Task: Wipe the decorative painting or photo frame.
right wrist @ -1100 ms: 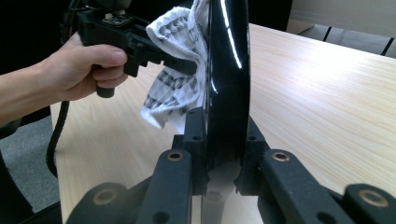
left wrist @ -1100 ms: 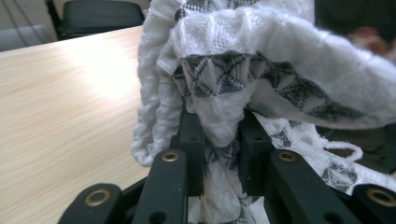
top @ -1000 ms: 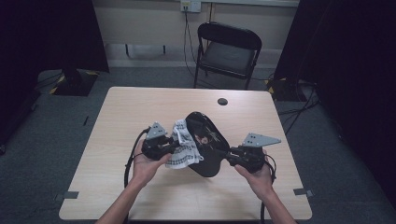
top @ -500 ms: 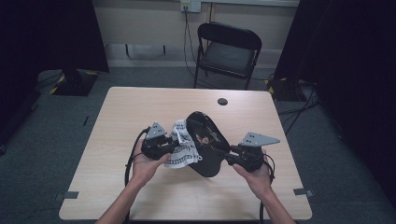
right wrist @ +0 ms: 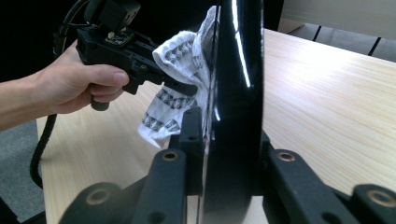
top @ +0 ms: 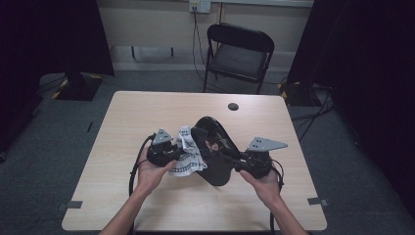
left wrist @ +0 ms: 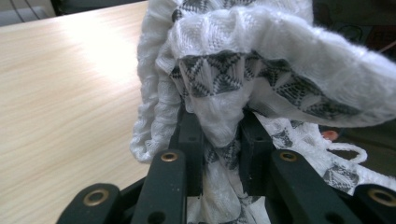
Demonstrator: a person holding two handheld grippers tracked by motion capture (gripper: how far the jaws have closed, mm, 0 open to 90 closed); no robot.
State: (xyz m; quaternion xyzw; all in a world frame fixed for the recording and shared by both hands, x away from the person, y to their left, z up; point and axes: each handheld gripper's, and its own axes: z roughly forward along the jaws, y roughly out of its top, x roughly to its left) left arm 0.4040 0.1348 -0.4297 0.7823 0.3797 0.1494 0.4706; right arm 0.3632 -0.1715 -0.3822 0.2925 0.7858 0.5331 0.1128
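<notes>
A glossy black curved plate [top: 215, 147] is held on edge above the table's middle. My right gripper [top: 230, 159] grips its lower edge; its jaws have just been closing, and in the right gripper view the pads press on both faces of the plate [right wrist: 236, 93]. My left gripper [top: 182, 152] is shut on a white cloth with a black triangle pattern [top: 188, 156]. The cloth [left wrist: 261, 60] bunches over the left gripper's jaws [left wrist: 219, 140] and lies against the plate's left face. The right gripper view shows the cloth [right wrist: 180, 70] touching the plate.
The pale wooden table [top: 147, 112] has bare room to the left, behind and in front of the hands. A small dark round disc [top: 233, 106] lies near its far edge. A black folding chair [top: 240, 54] stands behind the table.
</notes>
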